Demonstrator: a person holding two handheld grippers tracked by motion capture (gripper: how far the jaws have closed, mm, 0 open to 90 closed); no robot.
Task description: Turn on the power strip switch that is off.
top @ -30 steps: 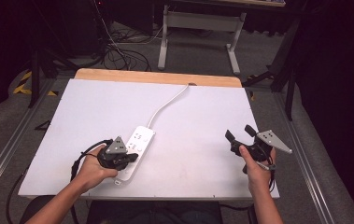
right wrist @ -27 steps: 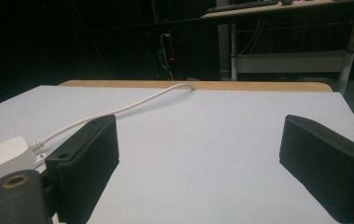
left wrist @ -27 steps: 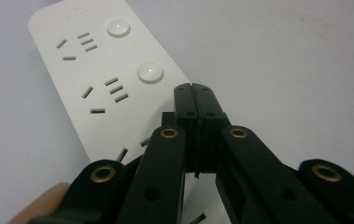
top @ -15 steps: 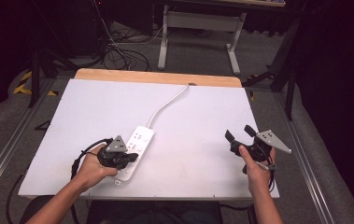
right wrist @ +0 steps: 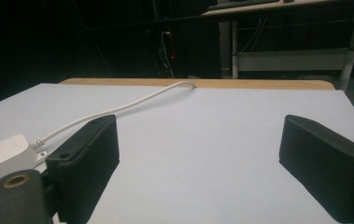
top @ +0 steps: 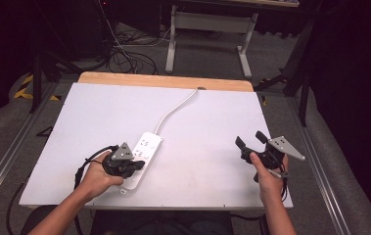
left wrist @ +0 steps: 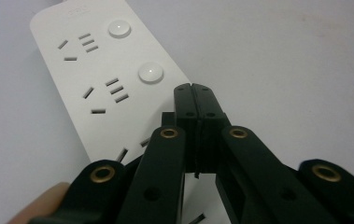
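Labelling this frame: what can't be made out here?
- Power strip: its near end is hidden behind the shut left gripper in the left gripper view.
- Cord: its far end drops over the table edge in the high view.
- Right gripper, open: the strip is cut off by the left edge of its view.

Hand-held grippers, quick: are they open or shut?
Left hand-held gripper: shut, empty, over the power strip.
Right hand-held gripper: open, empty.

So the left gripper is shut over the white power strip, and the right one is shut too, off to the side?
Not quite: the right gripper is open, its jaws standing wide apart in the right gripper view. The left gripper is shut over the power strip.
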